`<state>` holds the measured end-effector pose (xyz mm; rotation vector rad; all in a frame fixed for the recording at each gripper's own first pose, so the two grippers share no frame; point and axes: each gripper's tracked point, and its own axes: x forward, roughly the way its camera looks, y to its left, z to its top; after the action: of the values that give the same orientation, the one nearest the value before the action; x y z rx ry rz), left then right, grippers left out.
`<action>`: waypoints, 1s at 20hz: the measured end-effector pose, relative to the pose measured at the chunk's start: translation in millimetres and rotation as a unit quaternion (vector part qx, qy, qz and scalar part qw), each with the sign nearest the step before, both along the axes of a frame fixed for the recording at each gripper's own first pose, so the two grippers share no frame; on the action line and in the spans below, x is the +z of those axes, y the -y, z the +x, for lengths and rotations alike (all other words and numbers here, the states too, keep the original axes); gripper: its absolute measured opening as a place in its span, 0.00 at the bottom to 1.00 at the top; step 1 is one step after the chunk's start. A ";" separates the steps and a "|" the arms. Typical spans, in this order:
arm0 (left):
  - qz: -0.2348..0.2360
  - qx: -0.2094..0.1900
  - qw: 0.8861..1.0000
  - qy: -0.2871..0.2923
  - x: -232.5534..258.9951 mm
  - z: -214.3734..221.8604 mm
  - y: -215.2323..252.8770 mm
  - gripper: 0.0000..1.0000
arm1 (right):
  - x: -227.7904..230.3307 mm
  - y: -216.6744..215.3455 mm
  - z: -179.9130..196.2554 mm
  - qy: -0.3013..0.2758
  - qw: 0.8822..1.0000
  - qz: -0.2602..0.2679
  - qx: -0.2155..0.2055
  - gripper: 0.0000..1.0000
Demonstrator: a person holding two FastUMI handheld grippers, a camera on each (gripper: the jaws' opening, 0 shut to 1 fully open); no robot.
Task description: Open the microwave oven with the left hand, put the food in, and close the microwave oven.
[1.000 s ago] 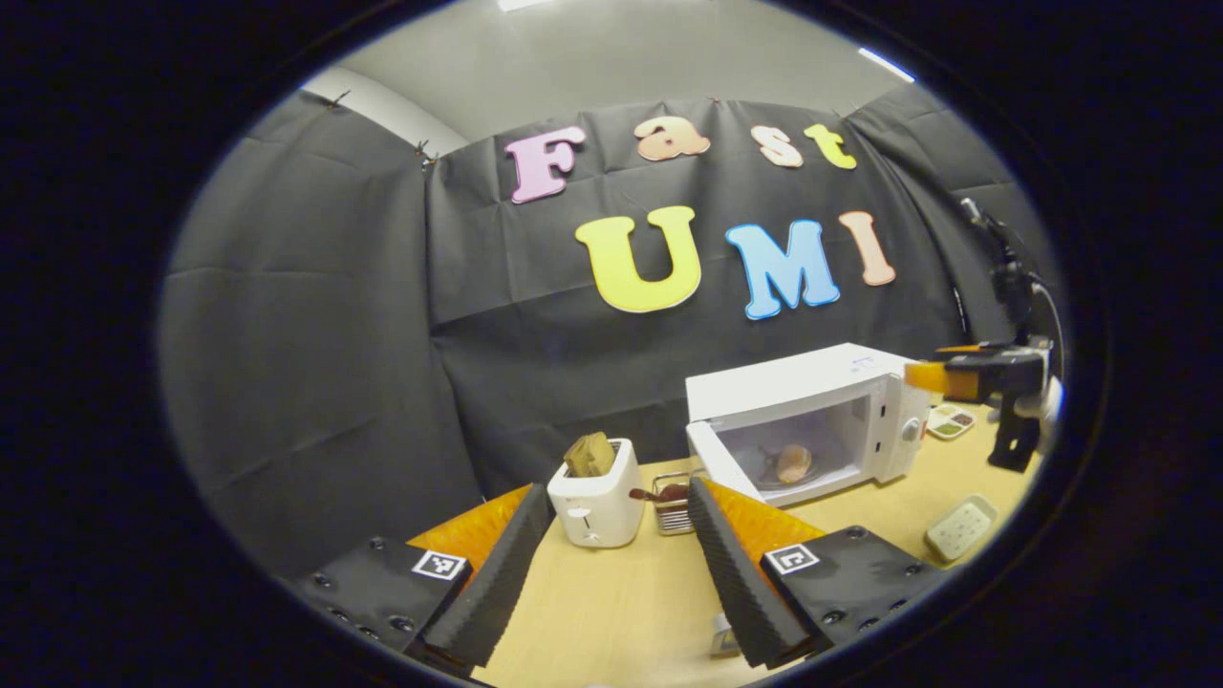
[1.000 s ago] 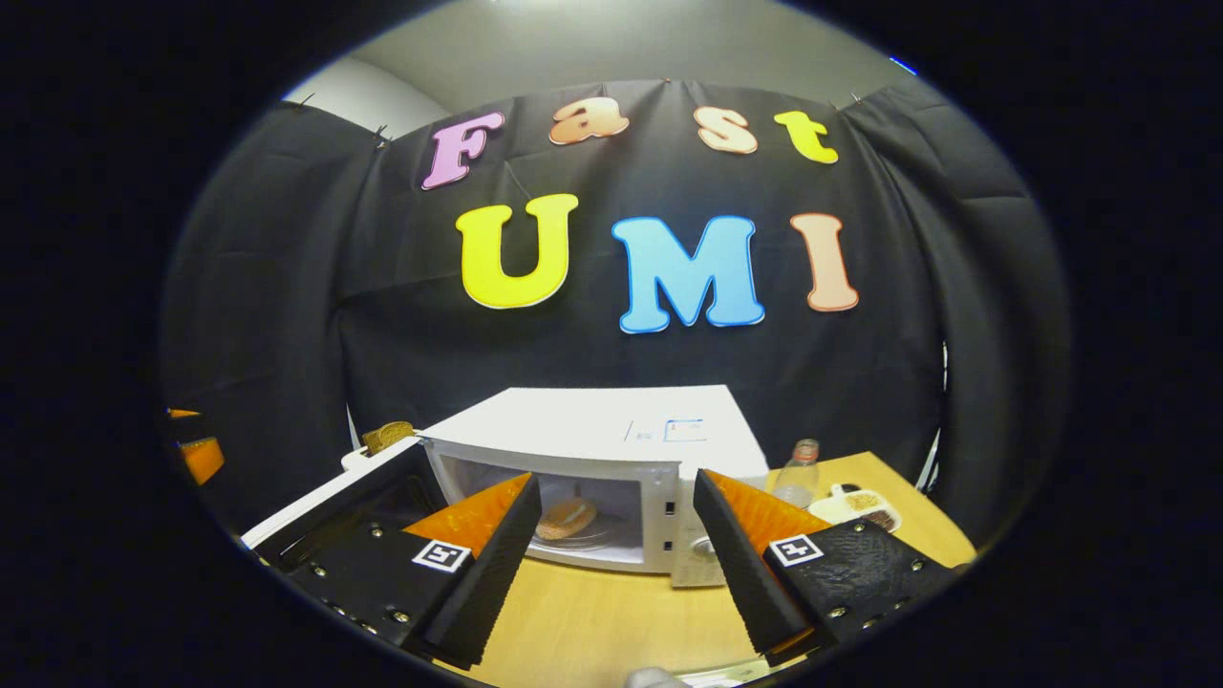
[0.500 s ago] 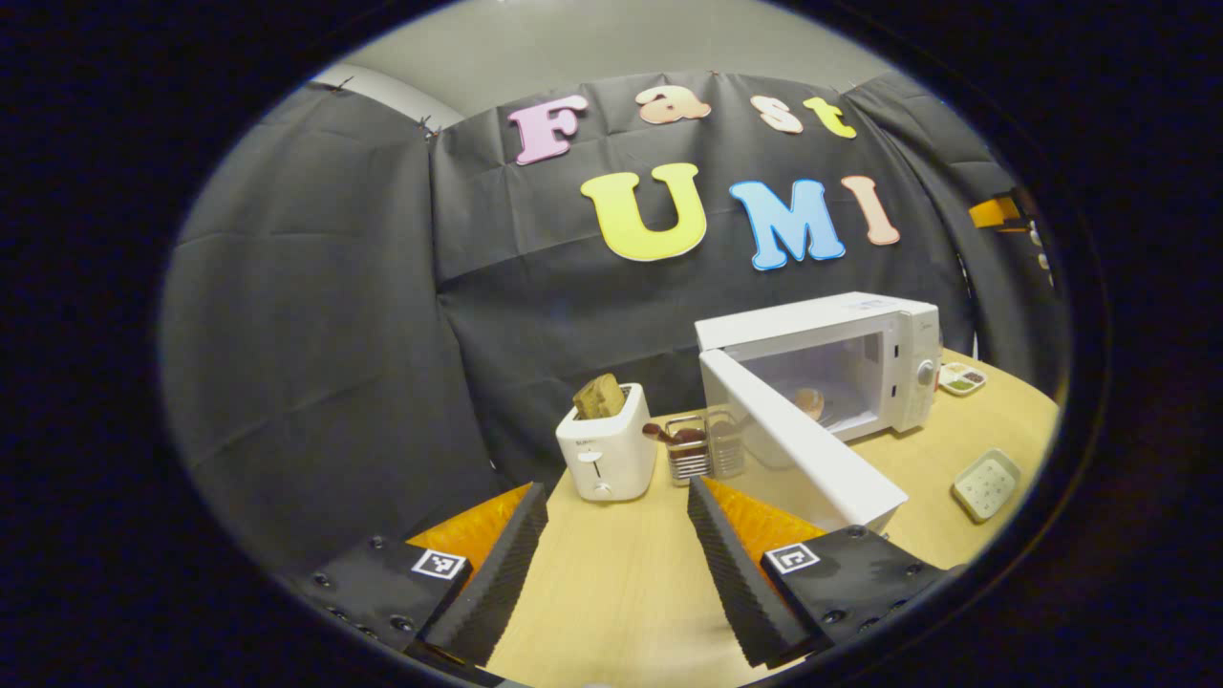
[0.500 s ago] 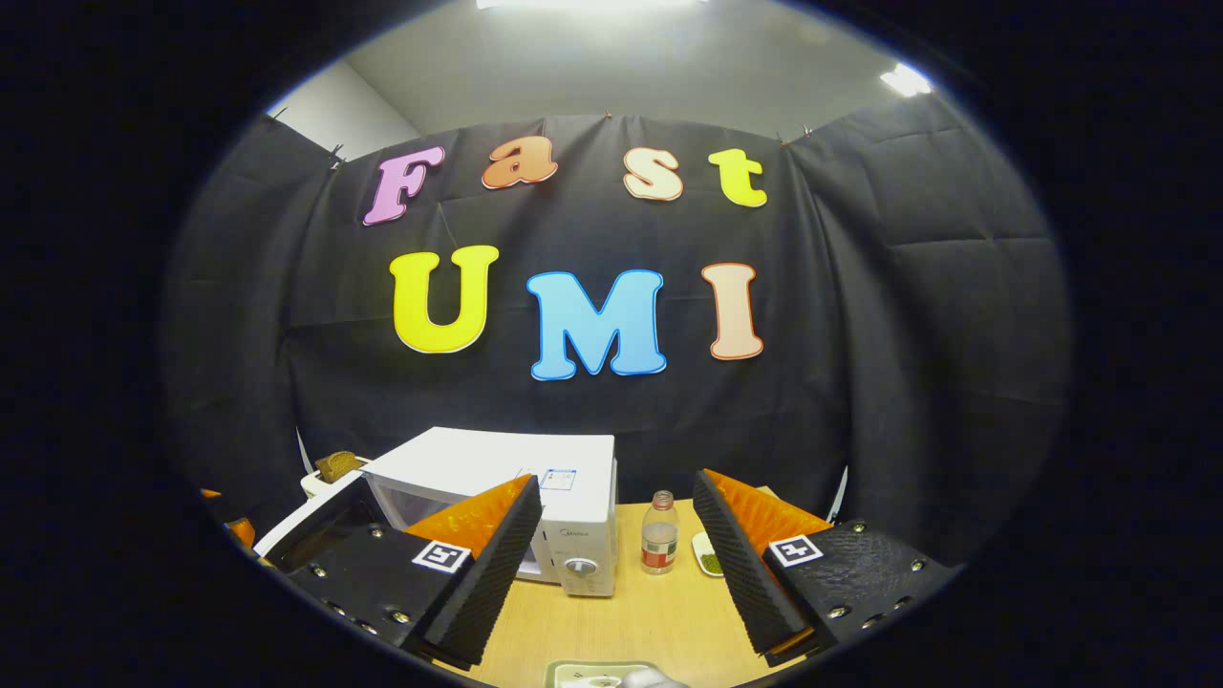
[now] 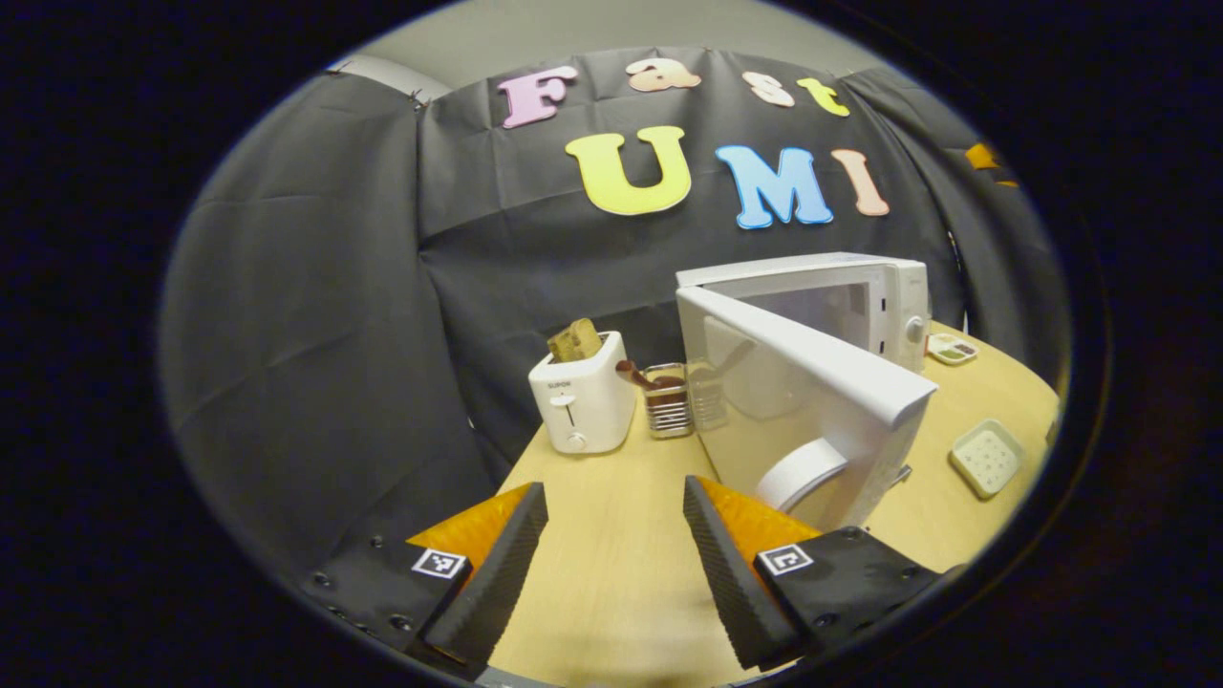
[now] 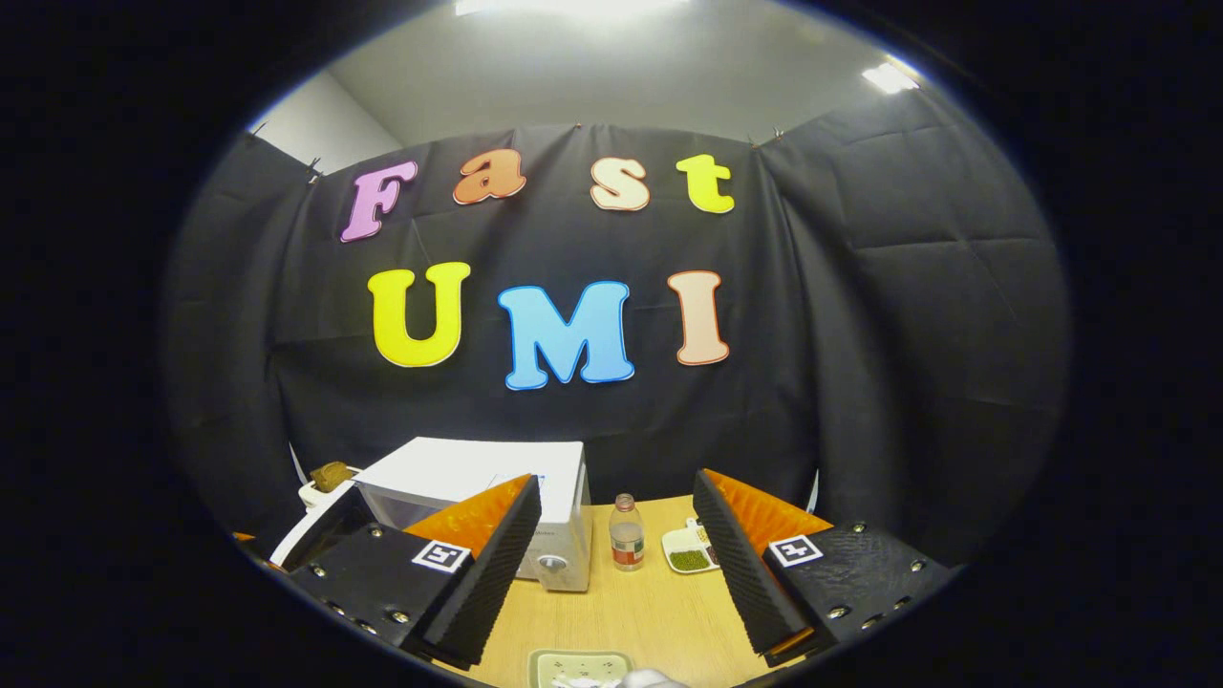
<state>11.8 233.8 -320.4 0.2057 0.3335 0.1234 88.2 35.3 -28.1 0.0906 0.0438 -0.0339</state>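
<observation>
The white microwave [image 5: 841,282] stands at the back of the wooden table [image 5: 611,535] with its door [image 5: 812,382] swung out towards me. I see the door's outer face and its curved handle [image 5: 801,473], and the door hides the oven's floor. My left gripper [image 5: 611,564] is open and empty low over the table, its right finger just below and in front of the door's lower corner. In the right gripper view the microwave [image 6: 478,473] sits farther off at the left, its door [image 6: 315,521] standing out. My right gripper [image 6: 616,573] is open and empty above the table.
A white toaster [image 5: 583,401] holding bread stands left of the microwave, with a wire utensil rack [image 5: 666,399] beside it. A pale tray [image 5: 987,457] and a small dish [image 5: 952,349] lie to the right. A bottle [image 6: 625,545] and a dish of green food [image 6: 690,554] stand right of the oven.
My left gripper has swung round to the outer side of the door and come closer to it. My right gripper has drawn back from the oven's opening and turned to the right.
</observation>
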 end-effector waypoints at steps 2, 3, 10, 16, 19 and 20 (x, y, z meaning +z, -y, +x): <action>0.003 -0.015 1.000 -0.006 -4.3 -1.9 21.4 0.95 | -9.1 11.4 0.7 -0.012 1.000 -0.002 0.002 0.97; 0.009 -0.022 1.000 -0.012 -7.6 -1.7 34.4 0.95 | -11.8 17.2 0.3 -0.019 1.000 0.001 0.005 0.98; -0.007 -0.075 0.997 -0.022 -21.2 26.8 147.8 0.95 | -21.7 80.4 -1.1 -0.041 0.999 -0.009 -0.008 0.98; -0.022 -0.115 0.993 -0.016 -21.3 66.7 231.2 0.95 | -37.1 130.5 -5.8 -0.066 0.997 -0.003 -0.032 0.98; -0.028 -0.134 0.991 -0.012 -22.4 93.1 260.0 0.95 | -40.0 146.2 -6.3 -0.069 0.997 -0.007 -0.044 0.93; -0.031 -0.139 0.990 -0.015 -23.9 103.2 267.6 0.94 | -41.3 150.4 -7.4 -0.070 0.996 -0.010 -0.049 0.98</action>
<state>115.0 -33.7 -344.4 0.1917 0.3353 -0.1648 80.8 -115.1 -69.3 0.0711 0.1800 -0.1384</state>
